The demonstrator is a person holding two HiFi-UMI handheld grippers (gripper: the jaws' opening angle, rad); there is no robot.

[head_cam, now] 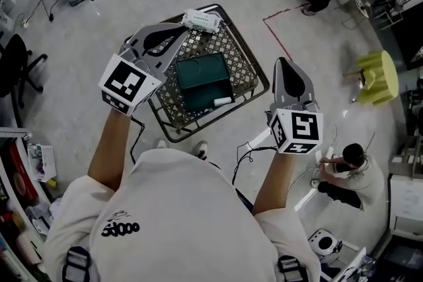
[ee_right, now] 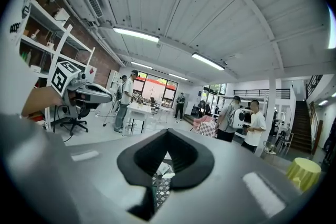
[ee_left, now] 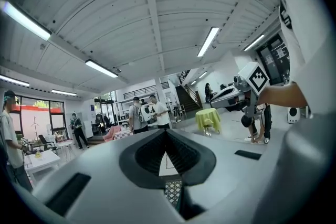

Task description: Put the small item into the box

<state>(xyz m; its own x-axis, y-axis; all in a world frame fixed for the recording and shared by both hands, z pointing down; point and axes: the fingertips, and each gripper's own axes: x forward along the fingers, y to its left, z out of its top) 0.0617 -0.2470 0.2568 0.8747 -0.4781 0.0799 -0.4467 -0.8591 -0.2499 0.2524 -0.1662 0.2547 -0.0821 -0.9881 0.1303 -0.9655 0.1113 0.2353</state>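
Observation:
An open dark green box [head_cam: 205,79] stands on a black mesh table [head_cam: 246,63]. A small white item [head_cam: 223,101] lies inside the box at its near right corner. A white packet [head_cam: 200,20] rests on the table's far edge. My left gripper [head_cam: 185,28] is shut and empty, held over the table's left side with its tips near the packet. In its own view the left gripper's [ee_left: 166,131] jaws meet and point out into the room. My right gripper [head_cam: 281,63] is shut on nothing, right of the table, off its edge. In the right gripper view its [ee_right: 168,131] jaws are closed, with mesh showing below them.
A yellow-green stool [head_cam: 378,76] stands on the floor at the right. A person [head_cam: 347,168] crouches at the lower right. A black chair [head_cam: 13,66] is at the left, and red tape [head_cam: 277,36] marks the floor behind the table. Several people stand farther off.

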